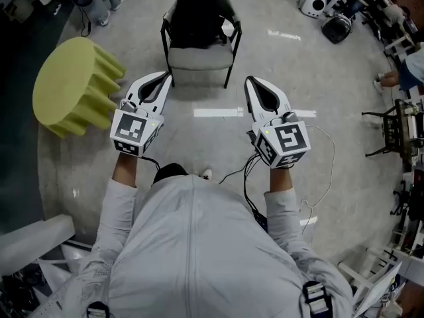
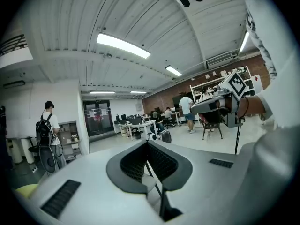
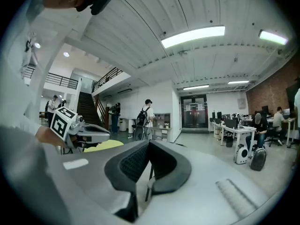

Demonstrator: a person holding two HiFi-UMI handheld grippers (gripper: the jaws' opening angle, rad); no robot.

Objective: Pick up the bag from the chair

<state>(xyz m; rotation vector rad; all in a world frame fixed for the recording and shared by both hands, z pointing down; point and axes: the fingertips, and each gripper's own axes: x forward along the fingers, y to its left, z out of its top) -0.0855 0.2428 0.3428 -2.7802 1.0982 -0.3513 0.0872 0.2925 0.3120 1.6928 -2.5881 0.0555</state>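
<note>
A black bag (image 1: pixel 199 15) fills the seat and back of a chair (image 1: pixel 199 59) with a grey seat and black frame, at the top middle of the head view. Both grippers are held out side by side a short way in front of the chair. My left gripper (image 1: pixel 164 78) points at the chair's left front corner and its jaws are shut on nothing. My right gripper (image 1: pixel 250 80), level with the chair's right front leg, is also shut and empty. In the left gripper view the left gripper (image 2: pixel 147 143) has its tips meeting, as does the right gripper (image 3: pixel 150 143) in its own view.
A yellow ribbed stool (image 1: pixel 69 88) stands left of the chair. A white tape strip (image 1: pixel 218 112) lies on the floor between the grippers. Racks and equipment (image 1: pixel 397 128) line the right side, with gear (image 1: pixel 328 5) at the top right. People stand far off in both gripper views.
</note>
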